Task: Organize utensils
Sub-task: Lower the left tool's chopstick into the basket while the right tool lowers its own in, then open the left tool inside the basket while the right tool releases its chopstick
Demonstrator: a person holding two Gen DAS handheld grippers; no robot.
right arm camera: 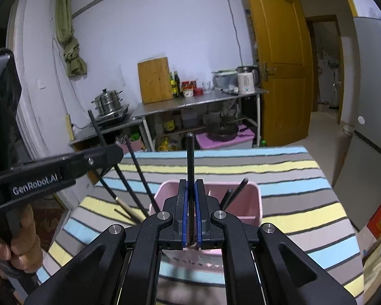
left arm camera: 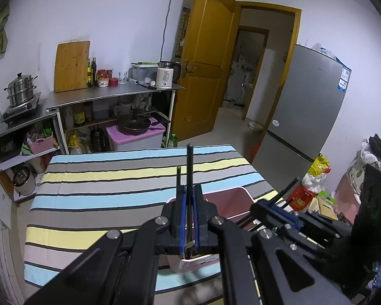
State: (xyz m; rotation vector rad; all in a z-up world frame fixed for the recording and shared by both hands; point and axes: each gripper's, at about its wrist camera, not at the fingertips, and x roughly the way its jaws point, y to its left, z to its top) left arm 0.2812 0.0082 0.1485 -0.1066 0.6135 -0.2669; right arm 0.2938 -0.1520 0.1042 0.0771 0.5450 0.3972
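Note:
In the left wrist view my left gripper is shut on a pair of black chopsticks that stick up past its tips, above a pink bin on the striped tablecloth. To its right, my right gripper clamps another black chopstick. In the right wrist view my right gripper is shut on an upright black chopstick over the pink bin, which holds a few dark chopsticks. The left gripper enters from the left, its chopsticks slanting down beside the bin.
A person's hand grips the left tool's handle. Beyond the table stand a steel shelf unit with cookware, a kettle, an open wooden door and a grey fridge. Bags and boxes crowd the right side.

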